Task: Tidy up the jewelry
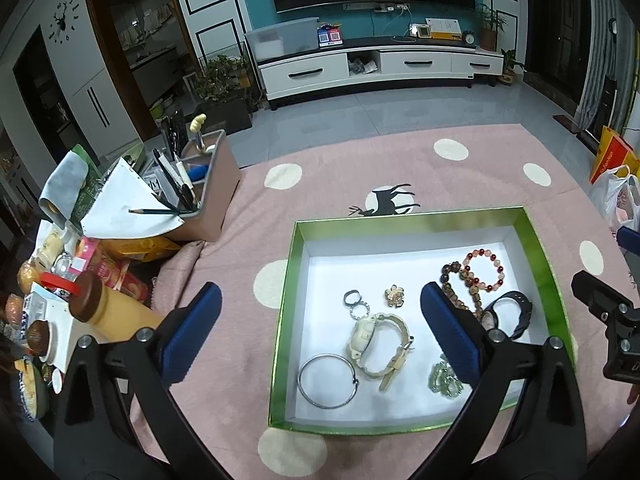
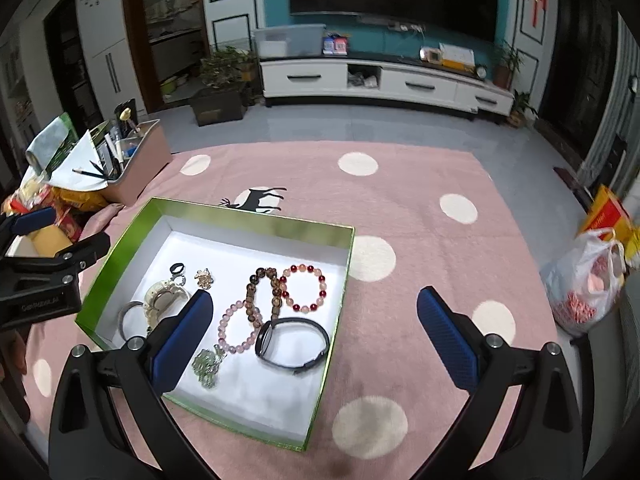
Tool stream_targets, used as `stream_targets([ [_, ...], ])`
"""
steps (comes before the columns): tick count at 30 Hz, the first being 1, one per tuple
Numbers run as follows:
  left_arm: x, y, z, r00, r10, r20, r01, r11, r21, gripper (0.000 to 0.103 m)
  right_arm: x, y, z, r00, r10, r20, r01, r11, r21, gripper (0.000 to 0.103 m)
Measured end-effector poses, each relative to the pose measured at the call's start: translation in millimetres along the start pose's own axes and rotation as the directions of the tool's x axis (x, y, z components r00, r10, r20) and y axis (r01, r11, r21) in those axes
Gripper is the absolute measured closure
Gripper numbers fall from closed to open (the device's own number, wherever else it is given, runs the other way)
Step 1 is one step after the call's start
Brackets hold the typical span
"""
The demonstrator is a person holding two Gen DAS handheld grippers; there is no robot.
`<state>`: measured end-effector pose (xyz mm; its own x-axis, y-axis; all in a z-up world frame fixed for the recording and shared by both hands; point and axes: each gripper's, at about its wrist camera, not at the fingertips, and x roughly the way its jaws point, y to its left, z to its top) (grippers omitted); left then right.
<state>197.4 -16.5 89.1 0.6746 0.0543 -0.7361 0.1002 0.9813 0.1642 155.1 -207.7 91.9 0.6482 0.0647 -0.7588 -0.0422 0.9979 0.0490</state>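
Observation:
A green box (image 1: 408,216) with a white inside lies on a pink dotted cloth. In it are a silver bangle (image 1: 300,378), a cream watch (image 1: 362,336), a gold brooch (image 1: 395,295), a red bead bracelet (image 1: 482,252), a black watch (image 1: 524,312) and green beads (image 1: 445,378). My left gripper (image 1: 320,294) hangs above the box's left half, open and holding nothing. The right wrist view shows the box (image 2: 256,216) with a pink bead bracelet (image 2: 240,347) and brown beads (image 2: 253,292). My right gripper (image 2: 316,298) is open over the box's right edge, also holding nothing.
A pink organiser with pens (image 1: 208,184) stands at the cloth's left corner, with snack packets and a yellow bottle (image 1: 96,304) beside it. A white plastic bag (image 2: 588,284) sits off the cloth's right side. The pink cloth (image 2: 400,200) stretches beyond and right of the box.

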Motion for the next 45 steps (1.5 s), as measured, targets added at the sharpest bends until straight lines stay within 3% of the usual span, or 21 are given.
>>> stream_targets([
  [9, -30, 4, 18, 0.999, 0.01, -0.045, -0.012, 0.999, -0.033, 0.002, -28, 10, 18, 1.0, 0.0, -0.031, 0.0, 1.0, -0.01, 0.001],
  [16, -43, 5, 28, 0.997, -0.035, -0.069, 0.03, 0.997, -0.066, 0.002, -42, 13, 29, 1.0, 0.002, -0.01, -0.003, 0.999, -0.036, 0.001],
  [26, -21, 1, 20, 0.995, -0.017, -0.103, 0.011, 0.998, -0.059, 0.002, -13, 13, 20, 0.998, 0.001, -0.061, -0.003, 1.0, -0.024, 0.001],
  [45, -2, 1, 16, 0.992, -0.006, -0.125, -0.001, 0.999, -0.051, 0.002, 5, 16, 18, 0.997, -0.016, -0.072, 0.014, 0.999, -0.031, 0.001],
])
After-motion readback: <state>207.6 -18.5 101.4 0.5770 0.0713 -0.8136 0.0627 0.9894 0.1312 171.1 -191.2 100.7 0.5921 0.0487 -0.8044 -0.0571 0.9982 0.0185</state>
